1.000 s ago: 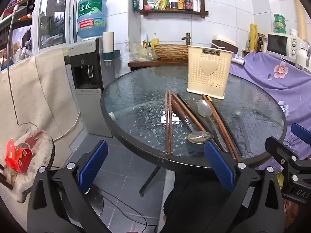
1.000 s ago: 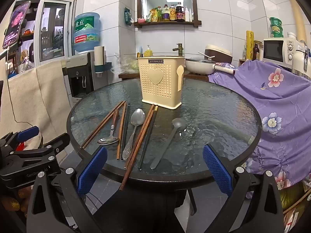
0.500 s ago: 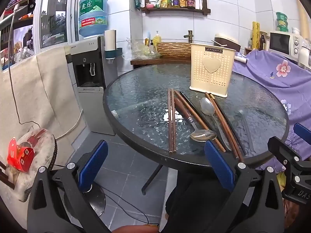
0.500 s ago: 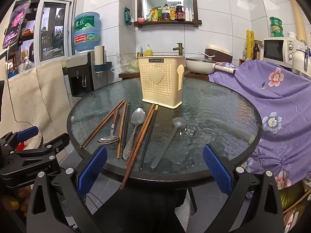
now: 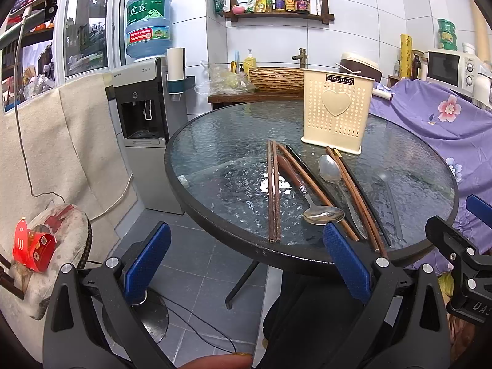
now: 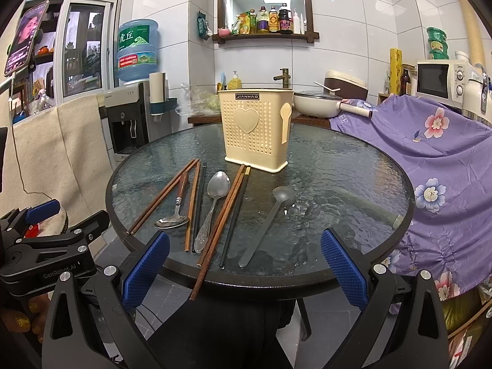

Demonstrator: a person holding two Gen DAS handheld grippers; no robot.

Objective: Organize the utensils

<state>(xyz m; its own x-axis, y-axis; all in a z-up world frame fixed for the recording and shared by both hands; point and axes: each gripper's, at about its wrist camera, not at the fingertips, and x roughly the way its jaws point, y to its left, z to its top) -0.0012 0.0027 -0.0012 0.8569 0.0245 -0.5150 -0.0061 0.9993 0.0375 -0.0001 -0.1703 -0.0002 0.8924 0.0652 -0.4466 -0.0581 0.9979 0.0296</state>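
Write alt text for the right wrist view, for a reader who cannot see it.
An open right gripper hovers at the near edge of a round glass table where chopsticks, two metal spoons and a grey ladle lie in a row before an upright cream utensil holder. The left gripper waits at the left.

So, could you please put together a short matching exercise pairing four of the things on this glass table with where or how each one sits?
Things:
1. cream utensil holder
2. grey ladle
3. wooden-handled spoon
4. longest brown chopstick

Places or states:
A. lying with its bowl toward the near edge
B. standing upright at mid-table
C. tip sticking out past the table's near edge
D. lying alone, rightmost of the utensils

Pairs: 1-B, 2-D, 3-A, 4-C
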